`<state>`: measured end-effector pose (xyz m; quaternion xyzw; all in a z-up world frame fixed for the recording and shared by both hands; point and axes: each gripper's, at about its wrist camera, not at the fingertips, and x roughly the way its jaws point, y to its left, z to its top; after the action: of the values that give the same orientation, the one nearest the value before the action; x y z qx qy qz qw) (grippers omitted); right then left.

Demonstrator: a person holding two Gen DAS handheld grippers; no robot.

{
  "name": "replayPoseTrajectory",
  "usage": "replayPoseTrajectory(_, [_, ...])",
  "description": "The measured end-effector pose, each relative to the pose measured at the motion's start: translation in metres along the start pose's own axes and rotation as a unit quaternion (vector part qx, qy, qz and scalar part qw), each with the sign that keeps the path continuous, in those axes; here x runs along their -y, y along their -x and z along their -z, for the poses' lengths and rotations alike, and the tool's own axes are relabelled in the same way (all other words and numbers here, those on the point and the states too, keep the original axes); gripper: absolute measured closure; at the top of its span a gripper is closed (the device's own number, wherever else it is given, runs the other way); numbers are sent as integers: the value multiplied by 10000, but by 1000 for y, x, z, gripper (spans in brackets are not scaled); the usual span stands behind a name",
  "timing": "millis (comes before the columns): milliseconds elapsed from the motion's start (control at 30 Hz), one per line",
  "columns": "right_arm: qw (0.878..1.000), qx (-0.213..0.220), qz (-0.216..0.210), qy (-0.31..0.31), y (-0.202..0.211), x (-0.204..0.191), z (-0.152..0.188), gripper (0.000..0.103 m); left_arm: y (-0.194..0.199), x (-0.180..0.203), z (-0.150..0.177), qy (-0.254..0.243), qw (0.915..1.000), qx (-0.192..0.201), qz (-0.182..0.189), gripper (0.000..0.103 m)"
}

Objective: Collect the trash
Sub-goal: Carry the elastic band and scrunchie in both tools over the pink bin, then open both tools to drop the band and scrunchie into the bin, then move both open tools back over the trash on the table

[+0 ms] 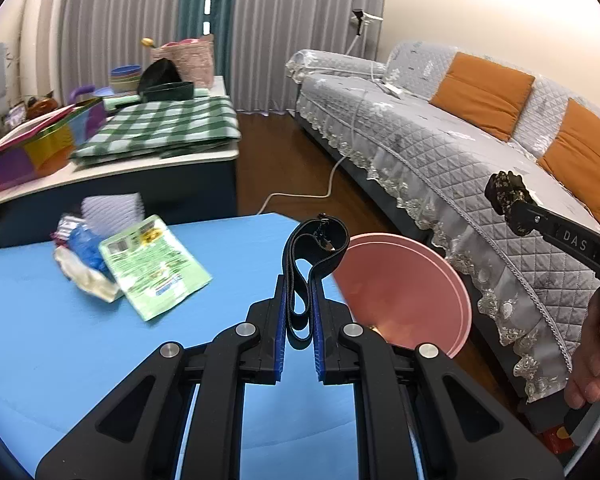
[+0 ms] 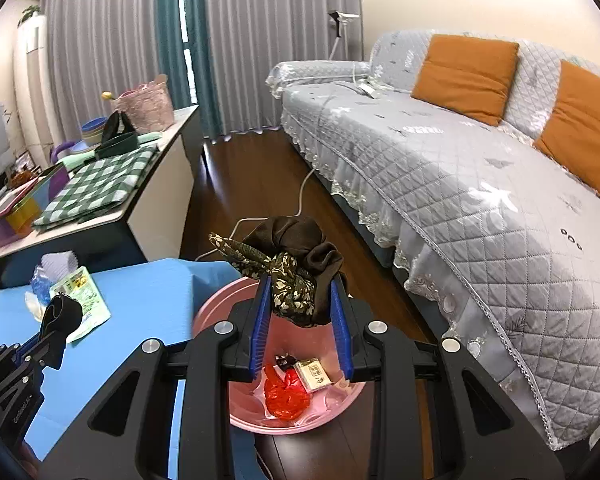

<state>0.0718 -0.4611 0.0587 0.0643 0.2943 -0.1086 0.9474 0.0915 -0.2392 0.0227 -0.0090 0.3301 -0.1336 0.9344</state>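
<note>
My left gripper [image 1: 300,300] is shut on a black elastic strap [image 1: 314,252] and holds it above the blue table [image 1: 60,340], next to the pink bin [image 1: 404,300]. My right gripper [image 2: 302,312] is shut on a brown and floral cloth bundle [image 2: 296,268], held over the pink bin [image 2: 212,316]. Inside the bin lie a red plastic bag [image 2: 286,394] and a small white packet [image 2: 313,374]. A green packet [image 1: 152,266], a blue wrapper [image 1: 84,246] and a white wrapper [image 1: 86,276] lie on the table at the left.
A grey quilted sofa [image 2: 440,168] with orange cushions [image 2: 466,76] runs along the right. A low cabinet [image 1: 112,168] behind the table carries a checked cloth [image 1: 160,128], a colourful box and bowls. A white cable [image 2: 304,196] lies on the wooden floor.
</note>
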Motion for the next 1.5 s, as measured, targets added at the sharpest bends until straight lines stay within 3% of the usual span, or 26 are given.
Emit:
replayPoseTrajectory(667, [9996,-132,173,-154,-42,16,-4,74,-68,53,-15,-284,9977,-263,562,92])
replayPoseTrajectory(967, [9995,-249,60,-190,-61,13,0,74,-91,65,-16,-384,9958,-393,735,92])
replayPoseTrajectory(1067, [9996,-252,7,-157,-63,10,0,65,-97,70,-15,-470,9937,-490,894,85])
replayPoseTrajectory(1100, [9996,-245,23,-160,-63,10,0,54,-97,70,-14,-483,9939,-481,872,79])
replayPoseTrajectory(1133, [9996,-218,38,-173,-63,10,0,49,-97,69,-13,-454,9940,-475,878,67])
replayPoseTrajectory(1500, [9995,-127,-15,-279,-49,9,-6,46,-75,55,-15,-345,9956,-357,792,65])
